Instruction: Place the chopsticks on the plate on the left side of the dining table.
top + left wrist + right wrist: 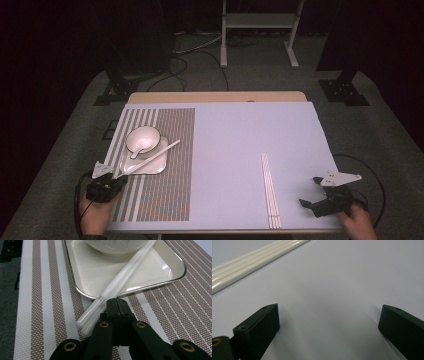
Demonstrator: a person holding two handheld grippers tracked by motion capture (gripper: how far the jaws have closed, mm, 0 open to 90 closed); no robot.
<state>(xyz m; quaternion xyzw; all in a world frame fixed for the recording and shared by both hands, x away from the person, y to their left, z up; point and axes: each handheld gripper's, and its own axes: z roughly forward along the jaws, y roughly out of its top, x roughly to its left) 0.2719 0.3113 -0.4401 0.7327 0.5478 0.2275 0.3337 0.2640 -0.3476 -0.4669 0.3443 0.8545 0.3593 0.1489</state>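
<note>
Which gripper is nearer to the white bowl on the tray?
Left. The left gripper sits just below the tray holding the bowl; the right gripper is far across the table, right of the loose chopsticks.

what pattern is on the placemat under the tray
Brown and white woven stripes on the placemat, clearest in the left gripper view.
</note>
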